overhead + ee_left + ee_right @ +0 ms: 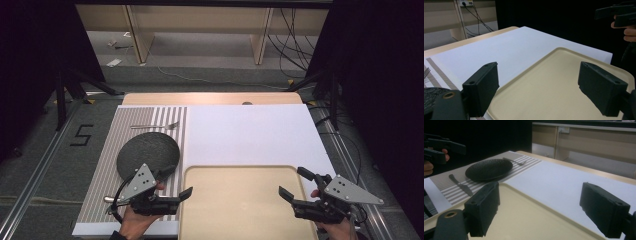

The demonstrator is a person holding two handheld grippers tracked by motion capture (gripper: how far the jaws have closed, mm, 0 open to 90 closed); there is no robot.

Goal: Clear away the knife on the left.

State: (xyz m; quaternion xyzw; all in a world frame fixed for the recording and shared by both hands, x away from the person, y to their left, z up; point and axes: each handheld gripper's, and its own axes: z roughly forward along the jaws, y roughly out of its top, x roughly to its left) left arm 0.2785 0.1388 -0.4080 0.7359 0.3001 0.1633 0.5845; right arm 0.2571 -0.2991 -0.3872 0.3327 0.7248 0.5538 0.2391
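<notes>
White counter, beige tray at near edge btwn yr grippers. Left gripper & right gripper: jaws wide, nothing held. Prob tray lift next; square both to rims, close evenly.

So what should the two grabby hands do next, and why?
Probably close in on the tray. The left gripper and right gripper sit open at its two sides, jaws pointing inward, holding nothing. The dark plate, fork and knife lie untouched on the striped mat.
</notes>
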